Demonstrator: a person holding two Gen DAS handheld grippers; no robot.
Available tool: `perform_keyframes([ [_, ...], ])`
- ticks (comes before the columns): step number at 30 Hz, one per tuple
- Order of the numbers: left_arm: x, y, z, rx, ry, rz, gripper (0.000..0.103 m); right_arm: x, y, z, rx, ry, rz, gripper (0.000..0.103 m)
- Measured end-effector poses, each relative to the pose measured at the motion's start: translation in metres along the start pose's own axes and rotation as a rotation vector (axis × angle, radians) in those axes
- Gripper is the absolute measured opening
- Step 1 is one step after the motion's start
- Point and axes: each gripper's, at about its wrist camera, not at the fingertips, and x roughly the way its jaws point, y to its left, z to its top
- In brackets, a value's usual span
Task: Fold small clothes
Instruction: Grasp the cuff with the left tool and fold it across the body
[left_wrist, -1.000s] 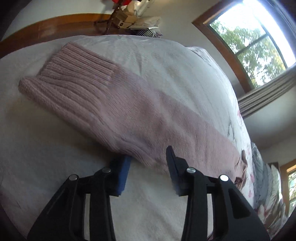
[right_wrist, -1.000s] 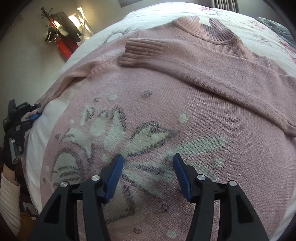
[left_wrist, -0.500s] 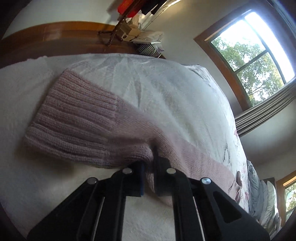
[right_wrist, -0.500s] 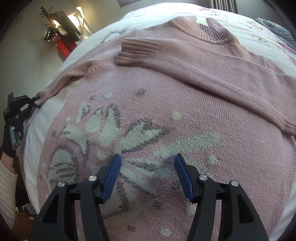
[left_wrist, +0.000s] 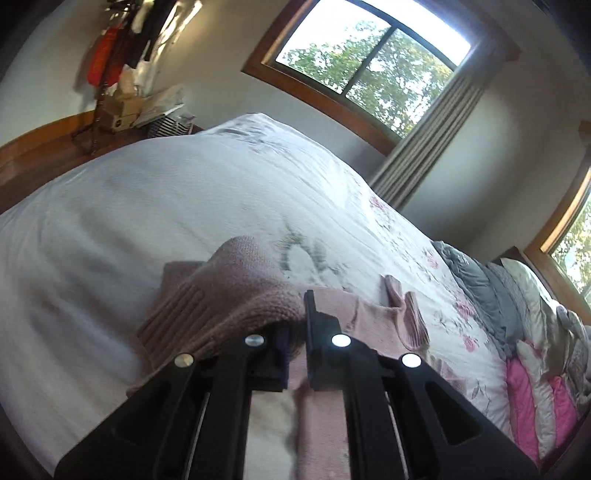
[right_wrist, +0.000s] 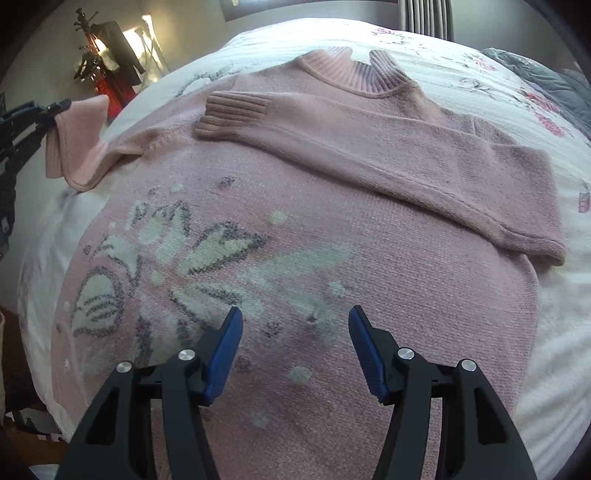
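A pink knitted sweater (right_wrist: 369, 229) with a pale flower pattern lies flat on the bed. Its right sleeve (right_wrist: 369, 147) is folded across the chest, with the ribbed cuff (right_wrist: 236, 110) near the collar. My left gripper (left_wrist: 295, 332) is shut on the left sleeve (left_wrist: 236, 291) near its cuff and holds it lifted off the bed; that gripper (right_wrist: 55, 107) and the hanging sleeve (right_wrist: 77, 140) show at the left in the right wrist view. My right gripper (right_wrist: 295, 332) hovers open over the flower pattern near the hem, holding nothing.
The white floral bedspread (left_wrist: 166, 199) covers the bed. Grey and pink bedding (left_wrist: 524, 354) is piled at the head end. A wooden footboard (left_wrist: 40, 151) and a cluttered stand (left_wrist: 125, 107) lie beyond the bed; windows (left_wrist: 369, 62) are behind.
My left gripper shut on the left sleeve near the cuff and lifted it off the bed. My right gripper stayed open over the sweater body, shifting only slightly.
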Motion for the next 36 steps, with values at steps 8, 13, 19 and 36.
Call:
perform_keyframes([
  [8, 0.051, -0.093, -0.047, 0.110, 0.082, -0.124, 0.005, -0.010, -0.030, -0.012, 0.042, -0.019, -0.027, 0.060],
  [13, 0.092, -0.130, -0.087, 0.183, 0.182, -0.135, 0.005, -0.014, -0.046, -0.017, 0.077, -0.026, -0.026, 0.060],
  [19, 0.151, -0.104, -0.125, 0.163, 0.348, -0.046, 0.005, -0.010, -0.060, -0.025, 0.113, -0.017, 0.003, 0.060],
  [36, 0.059, 0.005, -0.064, 0.157, 0.246, 0.035, 0.027, -0.007, -0.022, 0.075, 0.141, -0.046, 0.218, 0.061],
])
